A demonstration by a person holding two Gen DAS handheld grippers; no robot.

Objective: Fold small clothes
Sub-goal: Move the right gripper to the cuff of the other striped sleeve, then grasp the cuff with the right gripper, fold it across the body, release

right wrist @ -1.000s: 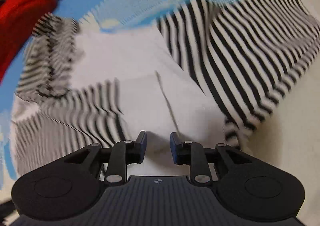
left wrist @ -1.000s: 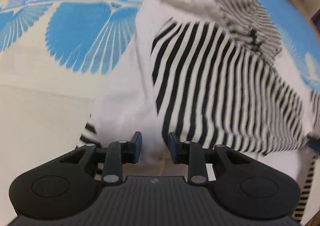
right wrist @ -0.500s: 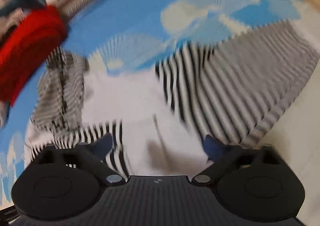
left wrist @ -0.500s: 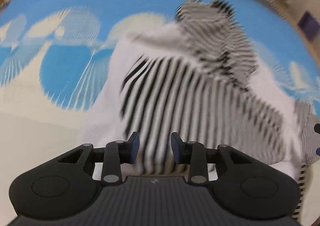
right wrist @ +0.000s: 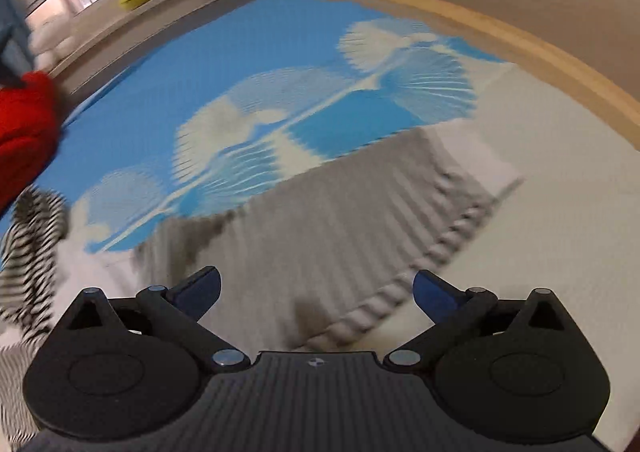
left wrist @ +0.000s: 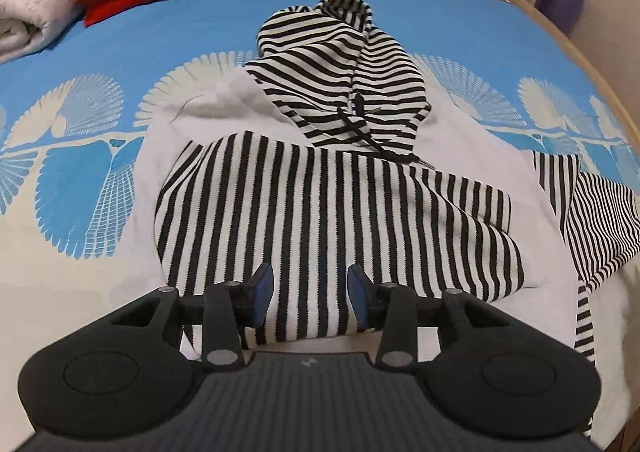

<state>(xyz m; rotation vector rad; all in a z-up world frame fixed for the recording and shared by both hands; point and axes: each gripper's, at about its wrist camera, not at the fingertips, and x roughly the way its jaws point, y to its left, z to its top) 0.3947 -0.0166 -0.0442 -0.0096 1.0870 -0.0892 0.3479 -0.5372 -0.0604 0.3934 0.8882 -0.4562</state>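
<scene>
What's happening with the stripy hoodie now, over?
Left gripper opening, right gripper wide open, both empty. Black-and-white striped hooded top lies half folded, one sleeve across. Nothing blocking.

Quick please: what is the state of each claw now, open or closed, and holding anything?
Left claw: open, just been opening, holding nothing, above the striped hoodie.
Right claw: wide open, holding nothing.

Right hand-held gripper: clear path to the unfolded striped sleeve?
Probably yes. The right hand-held gripper is wide open and empty, with the striped sleeve lying flat on the bedspread just ahead; nothing covers it. The view is blurred, though.
</scene>
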